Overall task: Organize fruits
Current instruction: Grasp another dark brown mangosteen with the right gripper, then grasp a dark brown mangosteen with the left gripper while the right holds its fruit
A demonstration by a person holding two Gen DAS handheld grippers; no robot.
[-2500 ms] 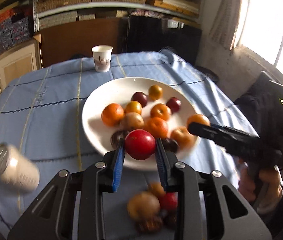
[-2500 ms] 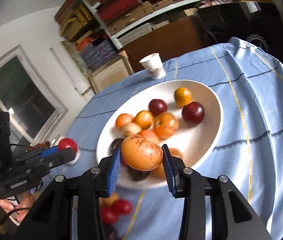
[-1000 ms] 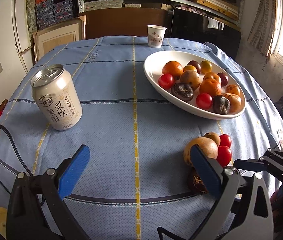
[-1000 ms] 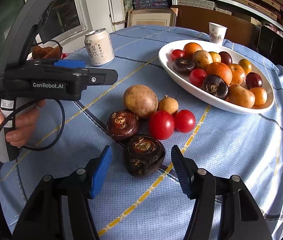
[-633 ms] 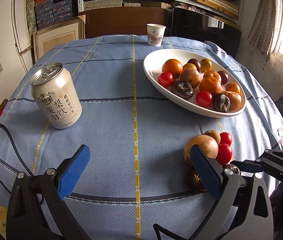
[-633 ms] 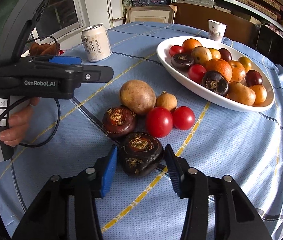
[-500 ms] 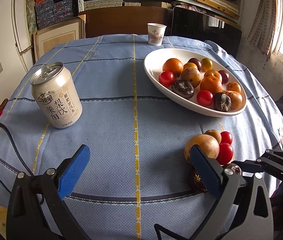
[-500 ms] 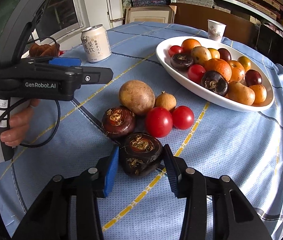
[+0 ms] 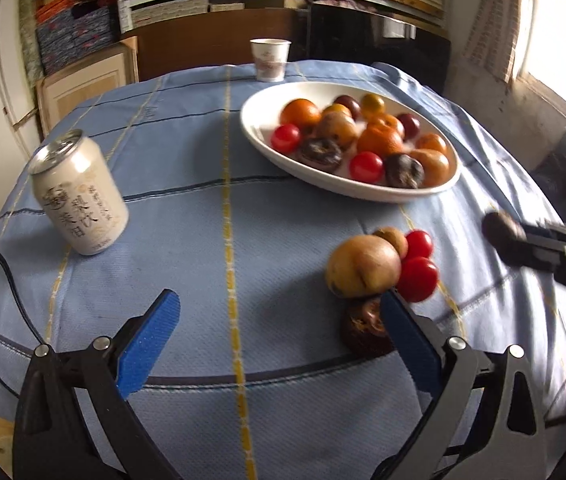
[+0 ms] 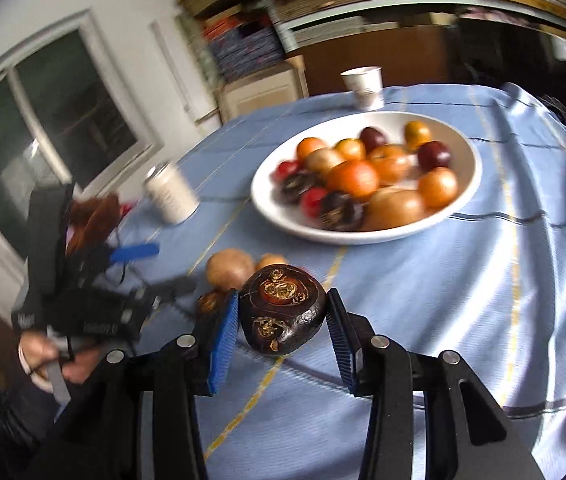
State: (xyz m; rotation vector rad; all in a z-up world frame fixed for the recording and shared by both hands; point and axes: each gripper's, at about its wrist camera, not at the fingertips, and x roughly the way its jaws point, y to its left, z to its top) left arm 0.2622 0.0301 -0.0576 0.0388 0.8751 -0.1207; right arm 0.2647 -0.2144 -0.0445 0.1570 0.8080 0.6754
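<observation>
Right hand-held gripper (image 10: pixel 283 322): pinched dark fruit (image 10: pixel 281 312), lifted off desk (image 10: pixel 423 288).
Left hand-held gripper (image 9: pixel 279 344): spread wide, nothing between.
Surroundings: white plate (image 9: pixel 259 136) of fruit mid-desk; loose fruits (image 9: pixel 379 268) at near edge.
Can (image 9: pixel 79 196): writing blurred.

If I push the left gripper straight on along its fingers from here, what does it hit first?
Most likely bare tablecloth. The left gripper stands open, pointing down at the cloth between the can and the loose fruit pile. Its right finger passes close by the dark fruit; depth there is unclear.
</observation>
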